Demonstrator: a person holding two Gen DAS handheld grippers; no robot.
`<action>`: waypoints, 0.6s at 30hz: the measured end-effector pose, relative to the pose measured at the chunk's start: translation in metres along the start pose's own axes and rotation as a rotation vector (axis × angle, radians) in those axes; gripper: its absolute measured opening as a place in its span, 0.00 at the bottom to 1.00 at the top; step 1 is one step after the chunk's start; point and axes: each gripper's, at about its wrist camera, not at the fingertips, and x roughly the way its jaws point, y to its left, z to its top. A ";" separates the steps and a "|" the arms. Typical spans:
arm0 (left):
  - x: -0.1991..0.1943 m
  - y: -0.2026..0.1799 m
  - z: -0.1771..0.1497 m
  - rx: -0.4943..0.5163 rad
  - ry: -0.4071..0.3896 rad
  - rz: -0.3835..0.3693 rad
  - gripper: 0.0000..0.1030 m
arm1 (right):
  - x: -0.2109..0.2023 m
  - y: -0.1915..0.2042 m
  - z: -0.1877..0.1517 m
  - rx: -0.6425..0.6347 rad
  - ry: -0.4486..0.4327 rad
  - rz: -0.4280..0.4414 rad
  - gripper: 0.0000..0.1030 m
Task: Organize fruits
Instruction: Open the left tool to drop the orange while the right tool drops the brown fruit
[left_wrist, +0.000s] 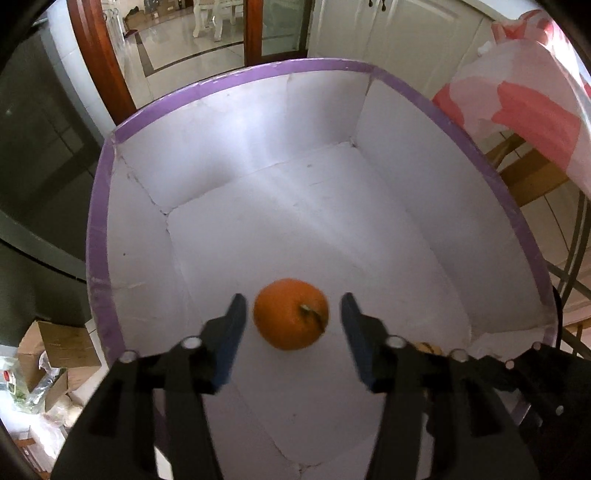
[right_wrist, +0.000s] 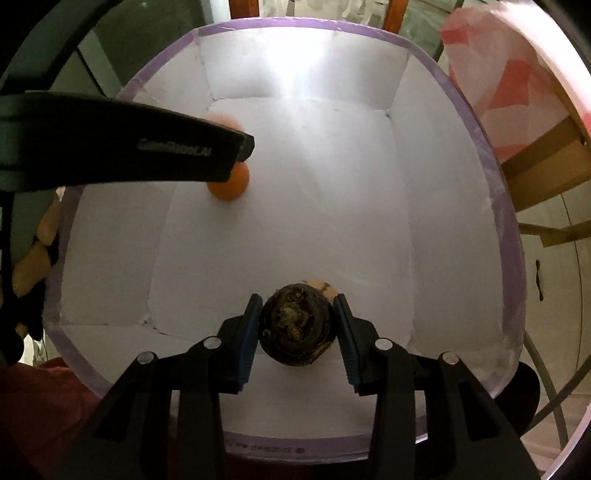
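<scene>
Inside a white box (left_wrist: 229, 122) trimmed in purple, two hand-held grippers work at sorting fruit. The left gripper (left_wrist: 291, 317) stands with its jaws apart on either side of an orange (left_wrist: 290, 319) that sits on the box floor, clear gaps showing at its nine and three o'clock; the fruit appears to have been set down. The right gripper (right_wrist: 297, 325) is clamped on a dark, rough-skinned fruit (right_wrist: 297, 328), low in the box toward six o'clock in the right wrist view, where the orange (right_wrist: 229, 184) lies well apart at about ten o'clock. The placing step looks under way: next, the right jaws would need to part and both grippers lift clear.
</scene>
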 end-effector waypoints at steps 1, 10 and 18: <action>-0.001 -0.002 0.000 0.010 -0.002 -0.005 0.64 | -0.001 -0.003 0.002 -0.001 -0.001 -0.006 0.49; -0.012 -0.008 -0.001 0.033 -0.056 -0.001 0.94 | -0.026 -0.005 0.006 -0.006 -0.102 -0.031 0.84; -0.034 -0.007 0.007 -0.002 -0.155 -0.003 0.97 | -0.045 -0.002 0.002 -0.020 -0.155 -0.028 0.84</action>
